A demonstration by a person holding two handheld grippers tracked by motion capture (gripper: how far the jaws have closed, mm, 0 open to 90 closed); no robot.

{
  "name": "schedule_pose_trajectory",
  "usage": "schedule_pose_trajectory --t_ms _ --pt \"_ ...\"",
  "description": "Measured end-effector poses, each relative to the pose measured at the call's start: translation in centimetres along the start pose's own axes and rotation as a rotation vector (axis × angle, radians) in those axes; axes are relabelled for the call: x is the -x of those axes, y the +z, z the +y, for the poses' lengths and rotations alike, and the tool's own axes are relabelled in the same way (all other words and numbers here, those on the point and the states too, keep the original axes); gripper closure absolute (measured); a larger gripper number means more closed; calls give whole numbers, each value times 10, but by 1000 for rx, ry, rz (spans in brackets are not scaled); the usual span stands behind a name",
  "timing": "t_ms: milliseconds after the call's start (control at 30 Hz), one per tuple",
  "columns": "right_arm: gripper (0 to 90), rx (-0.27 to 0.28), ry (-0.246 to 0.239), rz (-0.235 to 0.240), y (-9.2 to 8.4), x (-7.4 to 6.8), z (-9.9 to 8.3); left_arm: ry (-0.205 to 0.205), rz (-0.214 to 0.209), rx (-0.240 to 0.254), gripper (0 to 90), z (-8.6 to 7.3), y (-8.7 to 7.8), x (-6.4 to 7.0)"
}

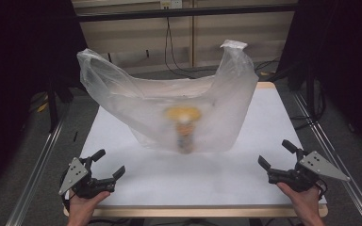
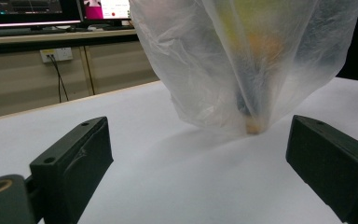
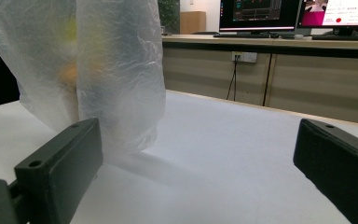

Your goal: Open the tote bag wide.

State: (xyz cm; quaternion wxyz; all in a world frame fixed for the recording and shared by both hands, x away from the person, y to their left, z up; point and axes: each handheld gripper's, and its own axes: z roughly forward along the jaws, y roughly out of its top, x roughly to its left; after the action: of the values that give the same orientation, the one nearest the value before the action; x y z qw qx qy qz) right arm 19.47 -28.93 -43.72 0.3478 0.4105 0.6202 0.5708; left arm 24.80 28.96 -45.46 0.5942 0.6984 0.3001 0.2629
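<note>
White desk (image 1: 245, 174) with pale wood edge. Translucent plastic bag (image 1: 136, 101) stands mid-desk, handles up; blurred yellow-topped item (image 1: 184, 125) inside. Beyond: beige panelled wall, wall socket (image 2: 56, 54) with black cable hanging, monitors (image 3: 261, 14) on counter. Metal rails flank desk.

Inside the translucent plastic bag (image 1: 169, 101) stands something upright with a yellow top (image 1: 183, 114), blurred by the film; it may be a bottle, but its kind cannot be told. In the left gripper view the bag's upper part runs past the top edge. Monitor (image 3: 259, 14) text is too small to read.
</note>
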Motion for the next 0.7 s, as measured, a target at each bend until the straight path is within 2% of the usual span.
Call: schedule_pose_trajectory --t_ms 67,100,133,167,200,267,367,433,500,567,600,633,667,700 --pt "19 -7 10 3 1 0 0 -15 5 -18 79 -1 2 -1" --pt "22 -12 7 0 1 0 0 -20 -6 -23 80 -1 2 -2" --pt "37 -31 6 3 3 -1 -1 -49 -1 -9 87 -1 4 0" --pt "53 -46 9 17 4 -1 -1 -23 -1 -37 96 -1 4 -2" --pt "72 -66 10 19 6 -2 -2 -25 -21 -59 123 -1 5 -3" --pt "117 -86 10 42 8 -3 -3 -41 -16 -74 144 0 7 -1" --pt "161 -90 13 50 11 -4 -2 -38 -29 -84 212 0 7 -2" --pt "218 -86 11 67 11 -5 -1 -44 -59 -87 236 2 8 -1" --pt "308 -87 5 87 12 -6 1 -38 -75 -100 308 4 8 -1" --pt "368 -91 9 101 13 -7 2 -34 -82 -105 332 5 9 -2" --pt "405 -96 8 105 13 -7 2 -53 -85 -103 358 6 10 -1" --pt "405 -96 8 105 13 -7 2 -57 -94 -103 358 7 11 -1" --pt "463 -100 23 125 14 -6 4 -57 -91 -102 396 8 11 -1" --pt "499 -101 24 133 15 -6 4 -55 -113 -104 437 10 12 -2"
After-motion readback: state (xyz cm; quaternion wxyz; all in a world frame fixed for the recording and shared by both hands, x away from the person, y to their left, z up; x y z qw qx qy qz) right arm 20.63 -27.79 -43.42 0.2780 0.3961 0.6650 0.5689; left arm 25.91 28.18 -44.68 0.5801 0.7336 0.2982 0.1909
